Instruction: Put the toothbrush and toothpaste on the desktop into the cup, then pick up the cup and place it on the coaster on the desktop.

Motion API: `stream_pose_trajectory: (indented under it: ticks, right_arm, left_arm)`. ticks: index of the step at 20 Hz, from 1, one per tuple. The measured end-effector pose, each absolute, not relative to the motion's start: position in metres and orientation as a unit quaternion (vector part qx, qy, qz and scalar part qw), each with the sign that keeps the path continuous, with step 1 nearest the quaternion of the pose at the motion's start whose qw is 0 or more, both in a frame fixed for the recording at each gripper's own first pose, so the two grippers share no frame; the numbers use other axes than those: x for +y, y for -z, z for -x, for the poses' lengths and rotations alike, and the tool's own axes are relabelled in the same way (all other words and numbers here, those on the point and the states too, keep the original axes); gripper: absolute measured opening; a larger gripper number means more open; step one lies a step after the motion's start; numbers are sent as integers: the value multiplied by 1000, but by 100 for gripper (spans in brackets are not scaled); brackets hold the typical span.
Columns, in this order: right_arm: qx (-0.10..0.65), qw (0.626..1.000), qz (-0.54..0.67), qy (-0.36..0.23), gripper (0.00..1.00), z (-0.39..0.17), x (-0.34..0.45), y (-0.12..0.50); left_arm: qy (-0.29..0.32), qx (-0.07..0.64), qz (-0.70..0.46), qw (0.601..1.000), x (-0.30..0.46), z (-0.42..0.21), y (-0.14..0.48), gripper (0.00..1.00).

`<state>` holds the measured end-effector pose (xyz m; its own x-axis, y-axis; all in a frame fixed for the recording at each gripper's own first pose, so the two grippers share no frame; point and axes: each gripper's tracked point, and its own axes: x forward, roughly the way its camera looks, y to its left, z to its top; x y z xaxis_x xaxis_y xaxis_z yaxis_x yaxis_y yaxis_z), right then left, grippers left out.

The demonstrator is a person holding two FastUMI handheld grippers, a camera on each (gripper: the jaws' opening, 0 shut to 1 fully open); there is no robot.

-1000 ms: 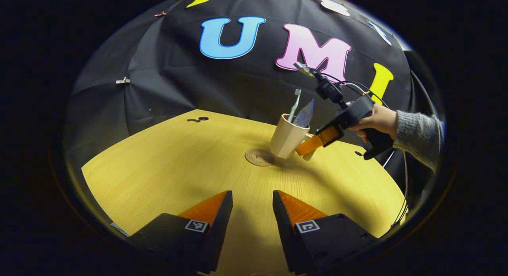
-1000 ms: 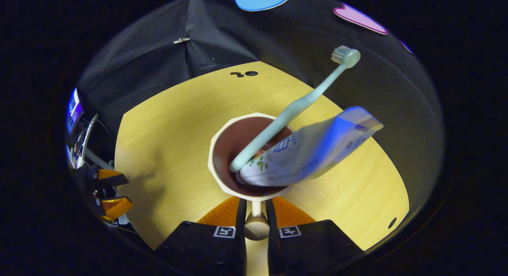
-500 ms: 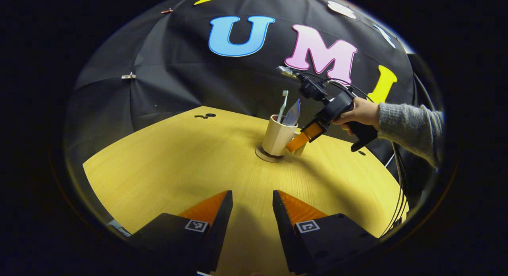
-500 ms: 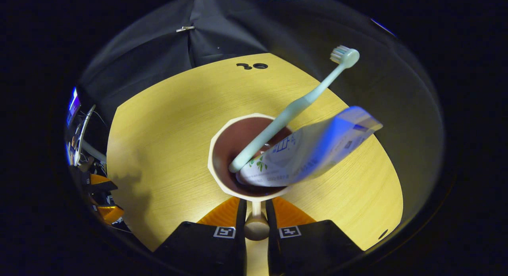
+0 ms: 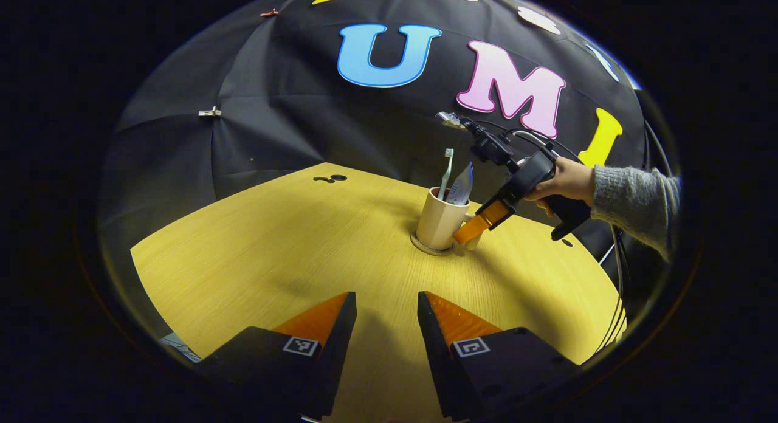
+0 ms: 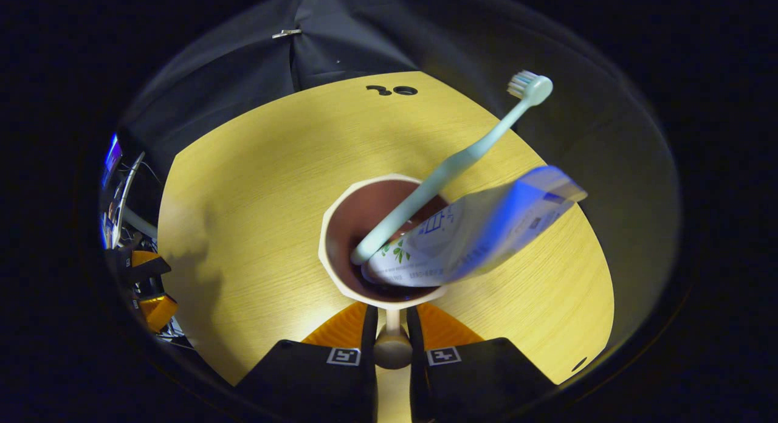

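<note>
Left claw [image 5: 381,326] is held parted and empty above the counter [image 5: 273,253]. Cup [image 5: 439,219] is seen standing on the coaster [image 5: 425,248], apparently seated; toothbrush [image 6: 453,166] and toothpaste [image 6: 480,231] are leaned inside. Right claw [image 6: 392,335] is closed on the cup's handle [image 6: 392,344], gripped by a hand [image 5: 562,181].

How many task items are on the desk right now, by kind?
Toothbrush: 1, standing in the cup
Toothpaste tube: 1, in the cup
Cup: 1, on the coaster, handle clamped by the right gripper
Coaster: 1
Total: 4
</note>
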<state>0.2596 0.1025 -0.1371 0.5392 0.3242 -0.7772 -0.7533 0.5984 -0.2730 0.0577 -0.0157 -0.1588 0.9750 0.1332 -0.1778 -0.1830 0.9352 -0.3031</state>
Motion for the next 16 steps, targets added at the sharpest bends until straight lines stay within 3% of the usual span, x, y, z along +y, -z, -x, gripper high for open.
stream_pose_trajectory:
  ticks: [1,2,4,5,6,7,9,12,14,16]
  right_arm:
    - [356,823,301,-325,19,-259,103,138]
    - [362,824,294,-322,25,-258,102,139]
    - [367,825,286,-319,28,-256,103,139]
    - [365,826,288,-318,23,-257,102,137]
    - [361,827,291,-317,30,-258,101,137]
    - [358,829,291,-317,27,-258,101,135]
    - [358,831,288,-315,31,-256,101,132]
    - [357,834,285,-309,51,-253,97,127]
    - [354,838,284,-303,70,-253,94,124]
    - [349,842,279,-300,98,-249,91,119]
  left_arm:
    - [-81,77,160,981,-15,-57,158,66]
    - [-81,76,159,981,-14,-57,157,66]
    - [-82,74,158,981,-12,-58,154,66]
    - [-83,74,157,981,-11,-58,154,66]
    - [-83,74,155,982,-9,-58,153,66]
    - [-84,74,154,982,-9,-57,153,66]
    - [-84,75,153,982,-9,-57,152,66]
    - [-85,74,150,982,-7,-56,147,66]
    - [-85,73,145,983,-7,-55,143,66]
    - [-86,74,138,984,-7,-54,140,66]
